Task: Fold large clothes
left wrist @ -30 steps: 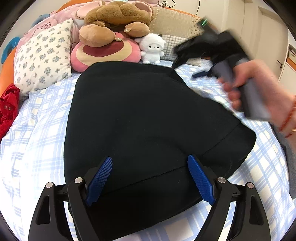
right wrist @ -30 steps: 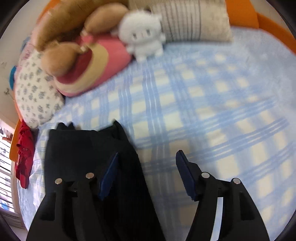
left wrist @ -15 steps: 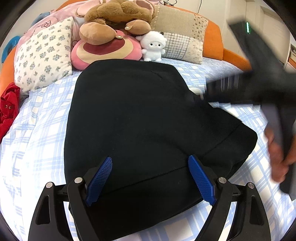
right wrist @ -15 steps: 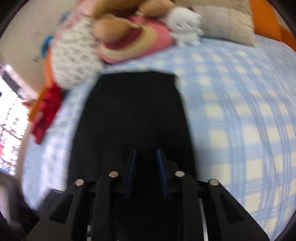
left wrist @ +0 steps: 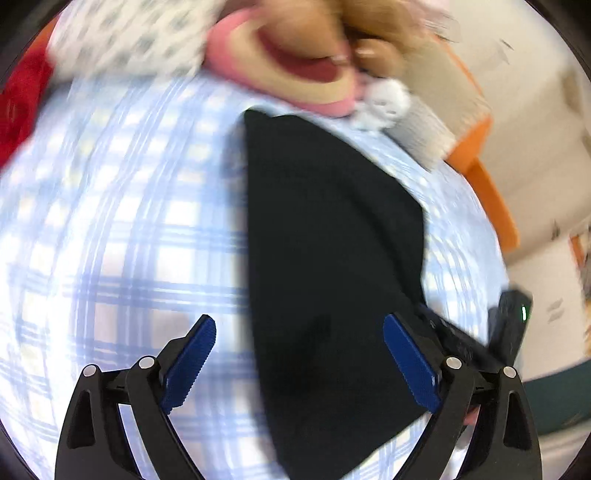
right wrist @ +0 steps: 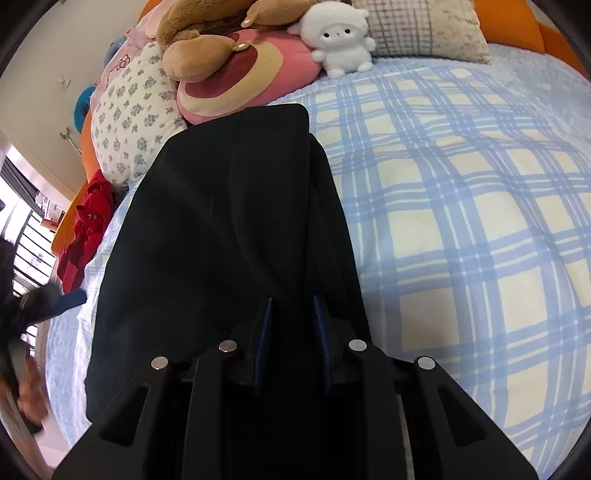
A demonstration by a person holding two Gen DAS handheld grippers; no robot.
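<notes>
Lying on the bed (right wrist: 461, 192): black garment (right wrist: 229, 221), pinched between right gripper (right wrist: 293, 321) fingers; left gripper (left wrist: 299, 354) fingers opening, straddling its edge.

The garment (right wrist: 221, 229) lies lengthwise on the bedspread (right wrist: 461, 229), running from the near edge towards the far end, its far hem just short of the cushions. A folded-over layer lies on its right half. To its right the bedspread lies bare; a narrower strip shows on its left. Along the far end sit the cushions — a flowered pillow (right wrist: 133, 122) at the left, a round cushion (right wrist: 240, 77) right of it with a plush bear (right wrist: 207, 44) on top, then a small plush lamb (right wrist: 340, 40), then a checked pillow (right wrist: 424, 29) at the far right. A crumpled cloth (right wrist: 85, 229) lies at the left edge, nearer than the flowered pillow.
</notes>
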